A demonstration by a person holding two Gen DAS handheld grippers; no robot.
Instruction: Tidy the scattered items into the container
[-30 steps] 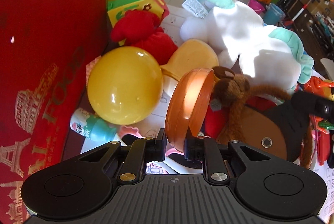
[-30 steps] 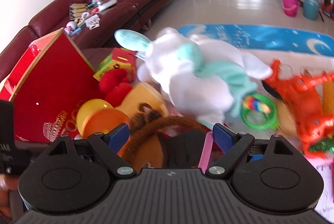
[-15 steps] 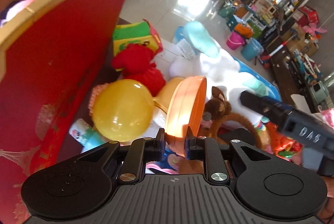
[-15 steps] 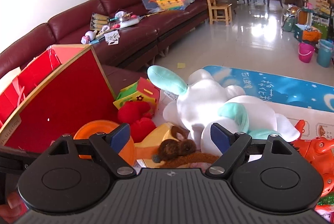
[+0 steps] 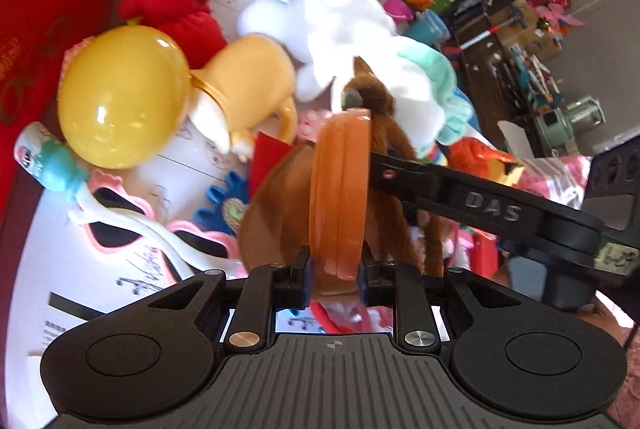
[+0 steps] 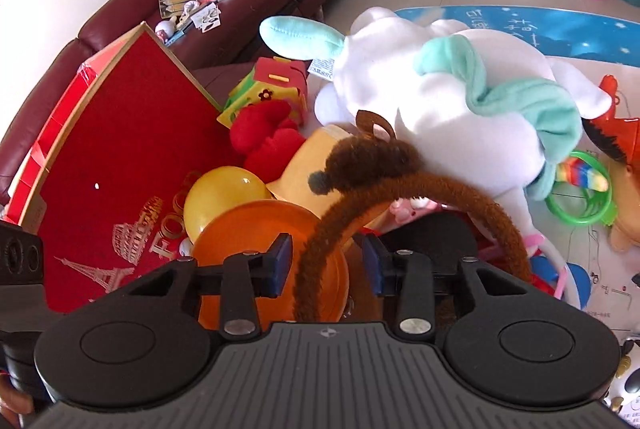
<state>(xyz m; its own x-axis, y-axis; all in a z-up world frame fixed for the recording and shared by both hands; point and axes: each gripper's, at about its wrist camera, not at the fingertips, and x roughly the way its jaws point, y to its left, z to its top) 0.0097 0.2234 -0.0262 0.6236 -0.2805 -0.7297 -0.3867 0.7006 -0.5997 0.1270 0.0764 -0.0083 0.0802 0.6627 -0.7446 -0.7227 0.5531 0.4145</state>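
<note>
L tool (image 5: 334, 271) clamped on orange bowl (image 5: 340, 189) rim, bowl held on edge above toy pile. R tool (image 6: 327, 265) apart, brown headband (image 6: 400, 197) arcs btwn its fingers, not gripped. Red box (image 6: 132, 149) just left of pile.
</note>
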